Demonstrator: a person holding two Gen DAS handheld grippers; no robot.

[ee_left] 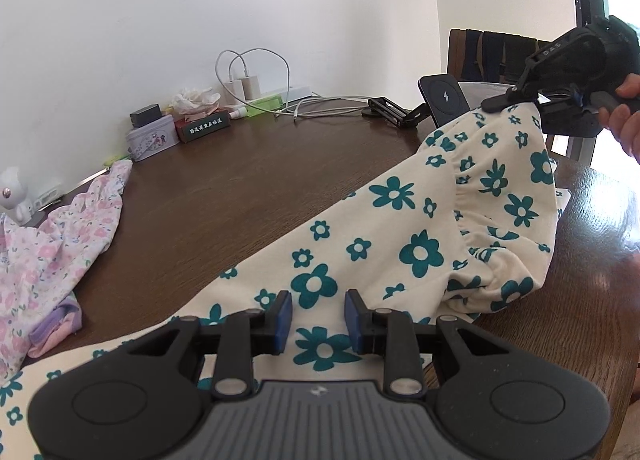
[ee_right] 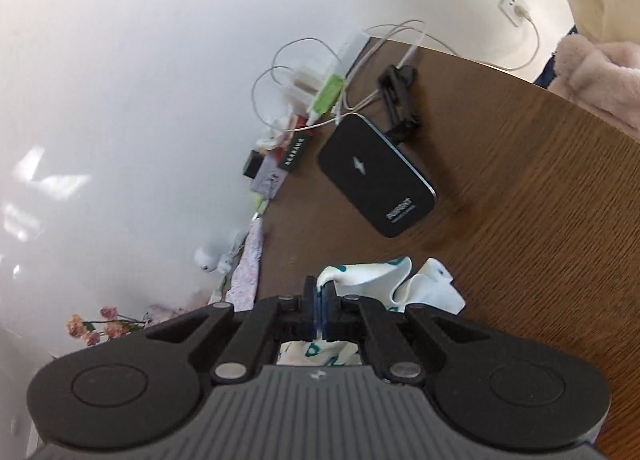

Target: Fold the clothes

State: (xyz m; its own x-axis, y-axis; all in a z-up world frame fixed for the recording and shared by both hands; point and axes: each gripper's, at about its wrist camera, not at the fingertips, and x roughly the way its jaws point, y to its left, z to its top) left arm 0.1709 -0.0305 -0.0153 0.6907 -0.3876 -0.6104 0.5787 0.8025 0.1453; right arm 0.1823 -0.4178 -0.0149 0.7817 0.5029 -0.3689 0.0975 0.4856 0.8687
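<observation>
A cream garment with teal flowers stretches across the brown table from bottom left to upper right. My left gripper is open just above the cloth, its blue pads either side of a flower. My right gripper is seen at the upper right in the left wrist view, holding the garment's far end lifted. In the right wrist view my right gripper is shut on a bunched edge of the flowered garment.
A pink floral garment lies at the table's left. Along the wall are a tin, boxes, chargers and cables. A black power bank and a black clip lie on the table. A chair stands behind.
</observation>
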